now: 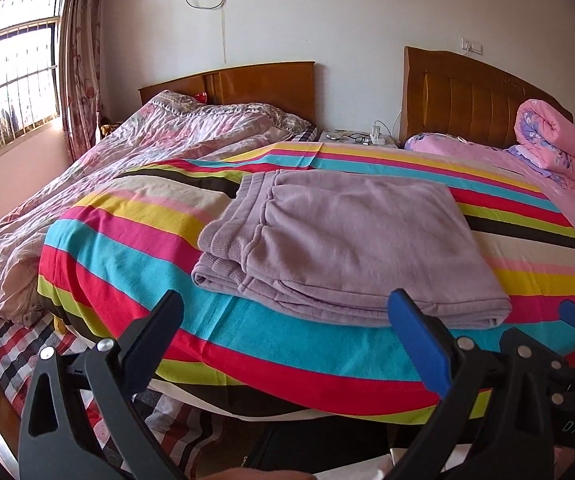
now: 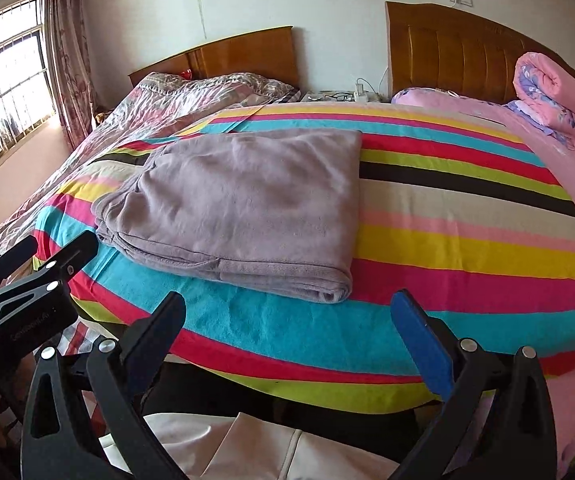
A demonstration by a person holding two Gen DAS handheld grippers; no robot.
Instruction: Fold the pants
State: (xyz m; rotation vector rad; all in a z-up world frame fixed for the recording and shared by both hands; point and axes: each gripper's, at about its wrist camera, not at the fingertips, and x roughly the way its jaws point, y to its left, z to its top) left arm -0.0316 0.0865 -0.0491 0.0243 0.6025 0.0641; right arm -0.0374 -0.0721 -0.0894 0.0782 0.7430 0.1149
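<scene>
The pants point(image 1: 351, 240), mauve and soft, lie folded into a thick rectangle on a striped blanket point(image 1: 127, 272) that covers the near part of the bed point(image 2: 567, 432). Their ribbed waistband and cuffs stack at the left end, the fold edge facing the near side. Nothing rests on them.

Around them: a crumpled floral quilt point(image 1: 99, 160) lies to the left, touching the blanket's far-left edge. A pink sheet point(image 2: 547, 148) runs along the right side, with a rolled pink quilt point(image 1: 555, 140) at its far end against the right headboard point(image 1: 467, 92). A second headboard point(image 1: 267, 84) stands behind the floral quilt. Between the two, a nightstand point(image 1: 351, 138) carries a charger and small dark items too small to tell. A window point(image 1: 7, 72) with bars and a curtain point(image 1: 81, 60) fill the left wall. Checked bedding point(image 1: 11, 356) shows below the blanket at lower left.

The left gripper point(image 1: 283, 332) hangs just short of the pants' near edge, level and pointing across the bed, its two fingers spread wide and holding nothing. The right gripper point(image 2: 287, 332) sits beside it, also off the cloth, fingers wide apart and empty; the pants lie ahead and to its left. From the right wrist view the left gripper appears at the far left, low by the bed's edge. No path to the pants is blocked.
</scene>
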